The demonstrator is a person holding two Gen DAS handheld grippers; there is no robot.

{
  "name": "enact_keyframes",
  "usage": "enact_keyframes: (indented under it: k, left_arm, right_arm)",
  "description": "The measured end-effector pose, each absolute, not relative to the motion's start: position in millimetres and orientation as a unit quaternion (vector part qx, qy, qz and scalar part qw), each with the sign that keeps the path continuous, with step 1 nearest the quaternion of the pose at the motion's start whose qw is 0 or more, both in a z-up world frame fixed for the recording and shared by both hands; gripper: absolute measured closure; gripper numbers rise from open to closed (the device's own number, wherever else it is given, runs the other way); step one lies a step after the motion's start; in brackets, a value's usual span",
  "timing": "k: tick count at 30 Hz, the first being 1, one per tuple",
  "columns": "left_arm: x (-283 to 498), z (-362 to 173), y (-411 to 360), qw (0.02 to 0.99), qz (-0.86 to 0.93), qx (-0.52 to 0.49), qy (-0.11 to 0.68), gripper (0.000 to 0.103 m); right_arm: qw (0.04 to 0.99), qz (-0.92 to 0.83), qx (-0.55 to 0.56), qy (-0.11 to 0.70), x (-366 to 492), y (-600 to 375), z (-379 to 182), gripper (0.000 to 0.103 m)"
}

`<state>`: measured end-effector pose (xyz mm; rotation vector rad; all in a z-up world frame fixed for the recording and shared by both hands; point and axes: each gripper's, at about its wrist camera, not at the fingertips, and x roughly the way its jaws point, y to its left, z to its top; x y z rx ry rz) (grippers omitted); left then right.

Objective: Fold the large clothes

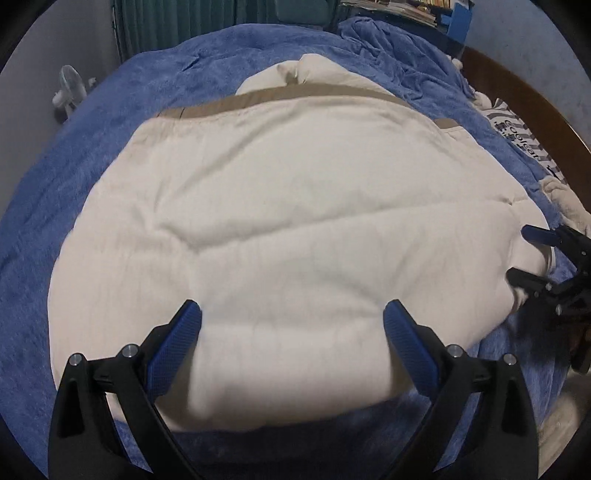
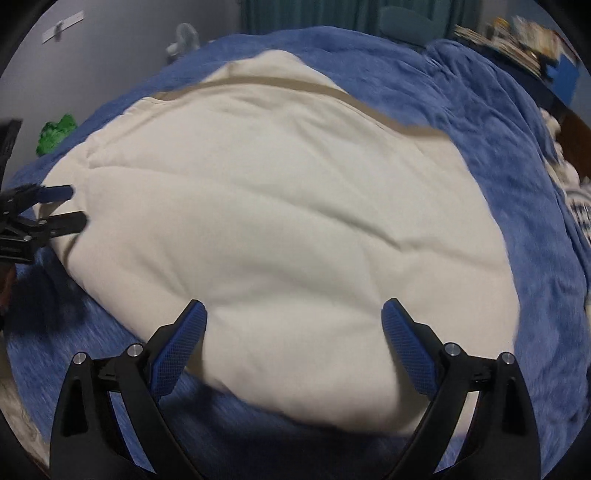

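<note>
A large cream garment (image 1: 288,221) with a tan band (image 1: 295,94) along its far edge lies folded flat on a blue blanket (image 1: 74,177); it also shows in the right wrist view (image 2: 280,206). My left gripper (image 1: 291,319) is open, jaws wide apart, hovering over the garment's near edge. My right gripper (image 2: 293,319) is open over the garment's near right part. In the left wrist view the right gripper (image 1: 517,254) shows at the garment's right edge. In the right wrist view the left gripper (image 2: 75,206) shows at the garment's left edge.
The blue blanket (image 2: 517,155) covers the bed, bunched at the far right (image 1: 388,40). A white fan (image 1: 68,88) stands at the left. A striped printed cloth (image 1: 524,140) lies by the wooden bed frame (image 1: 524,92). A green object (image 2: 55,133) sits at the left. Books (image 2: 517,33) are stacked far right.
</note>
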<state>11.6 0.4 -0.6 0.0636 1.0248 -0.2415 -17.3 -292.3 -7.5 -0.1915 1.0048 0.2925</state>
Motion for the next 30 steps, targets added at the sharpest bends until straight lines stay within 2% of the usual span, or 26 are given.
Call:
enact_keyframes:
  k: [4, 8, 16, 20, 22, 30]
  left_arm:
    - [6, -2, 18, 0.864, -0.101, 0.052, 0.490, 0.007]
    - [-11, -6, 32, 0.870, -0.084, 0.056, 0.483, 0.007]
    - [-18, -7, 36, 0.871, -0.088, 0.056, 0.481, 0.007]
    - [-19, -7, 40, 0.871, -0.094, 0.045, 0.480, 0.007]
    - [-20, -7, 41, 0.872, -0.095, 0.042, 0.478, 0.007]
    - [-16, -7, 44, 0.872, -0.099, 0.029, 0.478, 0.007]
  right_arm:
    - [0.866, 0.090, -0.086, 0.485, -30, -325, -16, 0.011]
    - [0.872, 0.056, -0.012, 0.486, -35, -360, -21, 0.011]
    - [0.884, 0.106, 0.018, 0.455, -15, -320, 23, 0.012]
    - [0.864, 0.123, -0.019, 0.488, 9, -280, 7, 0.012]
    - [0.864, 0.110, -0.032, 0.490, 22, -270, 0, 0.007]
    - [0.868, 0.068, 0.004, 0.493, 99, -259, -4, 0.006]
